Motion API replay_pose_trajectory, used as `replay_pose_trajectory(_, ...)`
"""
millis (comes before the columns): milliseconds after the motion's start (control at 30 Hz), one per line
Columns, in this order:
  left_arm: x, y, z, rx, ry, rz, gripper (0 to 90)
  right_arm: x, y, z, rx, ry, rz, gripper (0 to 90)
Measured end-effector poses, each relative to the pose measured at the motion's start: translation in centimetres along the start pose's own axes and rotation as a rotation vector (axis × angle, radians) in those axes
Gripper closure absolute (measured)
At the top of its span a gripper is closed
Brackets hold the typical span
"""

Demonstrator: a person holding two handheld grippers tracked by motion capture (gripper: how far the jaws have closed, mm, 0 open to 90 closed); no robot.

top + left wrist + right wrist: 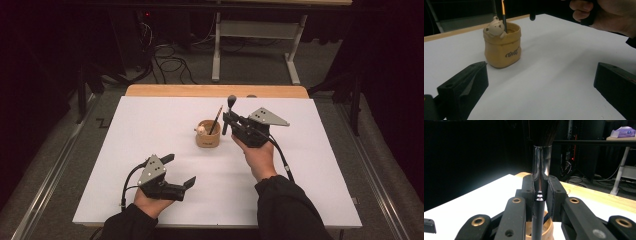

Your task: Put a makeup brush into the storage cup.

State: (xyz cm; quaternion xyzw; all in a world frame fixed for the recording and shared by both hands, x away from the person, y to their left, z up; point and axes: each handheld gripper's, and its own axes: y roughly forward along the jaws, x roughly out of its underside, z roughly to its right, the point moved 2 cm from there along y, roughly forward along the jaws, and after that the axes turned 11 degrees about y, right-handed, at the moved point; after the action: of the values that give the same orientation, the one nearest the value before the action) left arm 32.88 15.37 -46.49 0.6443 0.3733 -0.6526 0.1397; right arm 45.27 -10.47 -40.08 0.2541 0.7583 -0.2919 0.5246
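Your right tongs (231,120) pinch the brush (229,112) upright, bristles up, its handle end hanging just beside and right of the bear-faced holder (208,134) on the bench (310,175). That holder's mouth, already keeping a pencil (216,119), lies slightly left and below. Your left tongs (181,171) rest spread and empty, farther off, so the right hand is the nearer one.
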Motion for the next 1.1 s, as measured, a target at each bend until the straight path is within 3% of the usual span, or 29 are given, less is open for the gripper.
replay_pose_trajectory(733,0.0,0.0,-0.2,0.005,-0.009,0.010,0.2,0.3,3.8,0.1,0.005,0.036,-0.036,79.3)
replay_pose_trajectory(1100,0.0,-0.1,-0.2,0.007,-0.011,0.013,0.2,0.8,4.5,0.8,0.024,0.047,-0.052,79.2)
